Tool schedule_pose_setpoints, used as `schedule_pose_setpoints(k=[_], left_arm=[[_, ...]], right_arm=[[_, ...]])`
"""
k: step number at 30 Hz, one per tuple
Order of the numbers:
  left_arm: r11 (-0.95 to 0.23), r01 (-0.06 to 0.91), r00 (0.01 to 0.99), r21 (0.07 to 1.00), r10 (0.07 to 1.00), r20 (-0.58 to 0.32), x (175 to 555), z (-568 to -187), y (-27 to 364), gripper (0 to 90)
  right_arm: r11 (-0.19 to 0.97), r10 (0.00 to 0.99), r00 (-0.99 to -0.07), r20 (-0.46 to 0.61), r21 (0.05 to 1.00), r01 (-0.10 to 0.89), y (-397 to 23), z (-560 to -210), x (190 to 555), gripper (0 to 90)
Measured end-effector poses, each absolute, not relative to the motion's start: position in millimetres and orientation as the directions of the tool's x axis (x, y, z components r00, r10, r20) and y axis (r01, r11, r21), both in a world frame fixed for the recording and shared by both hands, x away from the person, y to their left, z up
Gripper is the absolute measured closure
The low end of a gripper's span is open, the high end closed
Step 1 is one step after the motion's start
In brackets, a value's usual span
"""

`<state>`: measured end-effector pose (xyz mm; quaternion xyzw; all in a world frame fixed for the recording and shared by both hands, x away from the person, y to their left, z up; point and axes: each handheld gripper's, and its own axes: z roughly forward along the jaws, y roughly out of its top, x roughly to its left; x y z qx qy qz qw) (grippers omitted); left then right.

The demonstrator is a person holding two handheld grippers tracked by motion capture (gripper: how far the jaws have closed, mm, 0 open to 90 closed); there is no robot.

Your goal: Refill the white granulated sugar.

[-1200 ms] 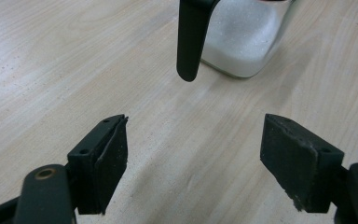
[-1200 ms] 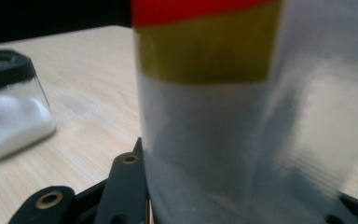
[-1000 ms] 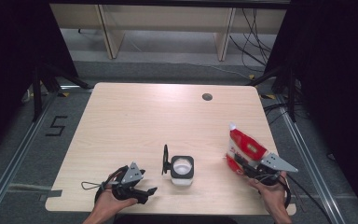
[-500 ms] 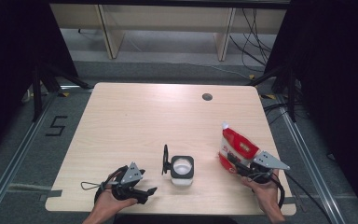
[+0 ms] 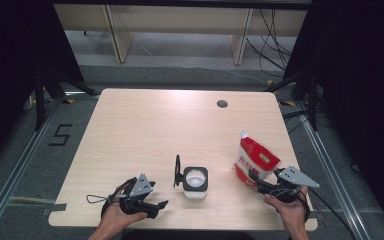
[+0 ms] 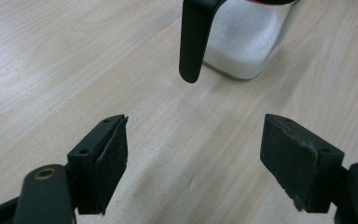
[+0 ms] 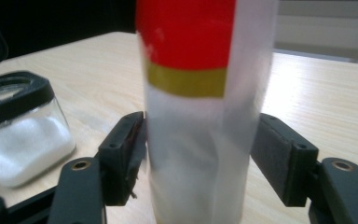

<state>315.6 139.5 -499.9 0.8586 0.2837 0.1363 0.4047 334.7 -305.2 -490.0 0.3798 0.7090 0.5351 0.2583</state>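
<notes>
A red and white pouch (image 5: 257, 160) stands upright on the wooden table (image 5: 155, 125) at the front right. My right gripper (image 5: 255, 180) sits around its lower part. Its jaws have just been opening, and in the right gripper view the pouch (image 7: 200, 116) stands between the pads, which lie close to its sides. A glass jar (image 5: 196, 182) of white grains has its black lid (image 5: 177, 171) flipped up on the left. My left gripper (image 5: 157, 196) rests open at the front left, pointing at the jar (image 6: 247, 42) and lid (image 6: 193, 42), with nothing between its jaws.
A round cable hole (image 5: 222, 104) sits near the table's far edge. The jar (image 7: 18, 135) stands a short way left of the pouch. Shelving legs and cables lie on the floor beyond the table. A "5" (image 5: 60, 135) is taped to the floor on the left.
The pouch has gone from leaning to upright and shifted slightly left toward the jar. The right hand followed it. The left gripper has stayed put.
</notes>
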Motion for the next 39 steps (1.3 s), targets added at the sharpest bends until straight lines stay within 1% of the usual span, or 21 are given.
schedule_pose_setpoints(k=[1, 3, 6, 8, 9, 10, 11, 12, 13, 15, 16, 17, 19, 21, 22, 32, 35, 36, 37, 38, 39], left_arm=[[-0.504, 0.380, 0.801, 0.776, 0.599, -0.003, 315, -500, 139, 22.7], [-0.500, 0.380, 0.799, 0.778, 0.602, -0.002, 315, -500, 139, 22.7], [-0.513, 0.377, 0.801, 0.772, 0.598, 0.006, 315, -500, 139, 22.7], [-0.504, 0.388, 0.796, 0.772, 0.606, -0.004, 315, -500, 139, 22.7], [-0.510, 0.379, 0.800, 0.772, 0.600, 0.004, 316, -500, 140, 22.7], [-0.510, 0.379, 0.798, 0.772, 0.602, 0.005, 315, -500, 140, 22.6], [-0.488, 0.405, 0.785, 0.773, 0.620, -0.020, 314, -501, 139, 22.7], [-0.489, 0.404, 0.785, 0.773, 0.619, -0.018, 314, -501, 139, 22.7], [-0.490, 0.404, 0.786, 0.773, 0.618, -0.018, 314, -501, 139, 22.6], [-0.489, 0.404, 0.785, 0.773, 0.619, -0.019, 314, -501, 139, 22.7], [-0.490, 0.404, 0.786, 0.773, 0.618, -0.019, 314, -500, 139, 22.7], [-0.488, 0.404, 0.786, 0.774, 0.618, -0.021, 314, -501, 139, 22.7], [-0.489, 0.404, 0.785, 0.773, 0.619, -0.019, 314, -500, 139, 22.7], [-0.489, 0.404, 0.785, 0.773, 0.619, -0.019, 314, -500, 139, 22.6], [-0.489, 0.404, 0.785, 0.773, 0.619, -0.019, 314, -500, 139, 22.6], [-0.488, 0.404, 0.786, 0.774, 0.618, -0.021, 314, -500, 139, 22.6], [-0.501, 0.390, 0.790, 0.773, 0.614, 0.000, 316, -499, 140, 22.6], [-0.481, 0.406, 0.782, 0.777, 0.623, -0.023, 315, -500, 139, 22.6], [-0.501, 0.386, 0.794, 0.775, 0.608, -0.003, 316, -499, 140, 22.6], [-0.500, 0.387, 0.793, 0.775, 0.609, -0.003, 316, -499, 140, 22.5], [-0.501, 0.385, 0.794, 0.775, 0.607, -0.002, 317, -499, 140, 22.5]], right_arm=[[0.137, 0.812, -0.582, 0.043, 0.956, 0.261, -304, -490, 333, 35.6], [0.125, 0.837, -0.544, 0.058, 0.948, 0.294, -305, -486, 325, 33.1], [0.133, 0.843, -0.536, 0.047, 0.947, 0.291, -307, -485, 320, 30.8], [0.107, 0.856, -0.511, 0.072, 0.944, 0.311, -306, -484, 314, 29.8], [0.129, 0.858, -0.511, 0.048, 0.944, 0.305, -308, -483, 312, 29.4], [0.120, 0.858, -0.510, 0.063, 0.940, 0.318, -308, -482, 310, 28.9], [0.113, 0.864, -0.501, 0.054, 0.948, 0.297, -308, -483, 310, 28.5], [0.143, 0.864, -0.502, 0.030, 0.942, 0.304, -311, -481, 307, 28.2], [0.135, 0.870, -0.491, 0.044, 0.936, 0.324, -310, -480, 305, 27.4], [0.146, 0.881, -0.473, 0.029, 0.933, 0.330, -311, -479, 301, 26.8], [0.127, 0.880, -0.473, 0.035, 0.943, 0.307, -311, -480, 300, 26.8], [0.148, 0.884, -0.468, 0.014, 0.940, 0.308, -313, -480, 298, 26.3], [0.127, 0.879, -0.475, 0.043, 0.938, 0.321, -314, -478, 294, 25.9], [0.130, 0.882, -0.470, 0.039, 0.938, 0.322, -314, -478, 291, 25.7], [0.157, 0.882, -0.470, 0.007, 0.938, 0.308, -316, -478, 291, 25.7], [0.165, 0.887, -0.462, 0.018, 0.921, 0.353, -318, -477, 278, 24.1], [0.182, 0.886, -0.464, 0.009, 0.913, 0.365, -318, -477, 274, 23.2], [0.174, 0.886, -0.464, 0.022, 0.910, 0.376, -317, -478, 273, 22.7], [0.146, 0.894, -0.445, 0.063, 0.895, 0.421, -315, -477, 269, 22.5], [0.184, 0.886, -0.462, 0.018, 0.903, 0.388, -318, -478, 271, 22.3], [0.192, 0.883, -0.469, 0.009, 0.905, 0.379, -318, -479, 272, 21.9]])
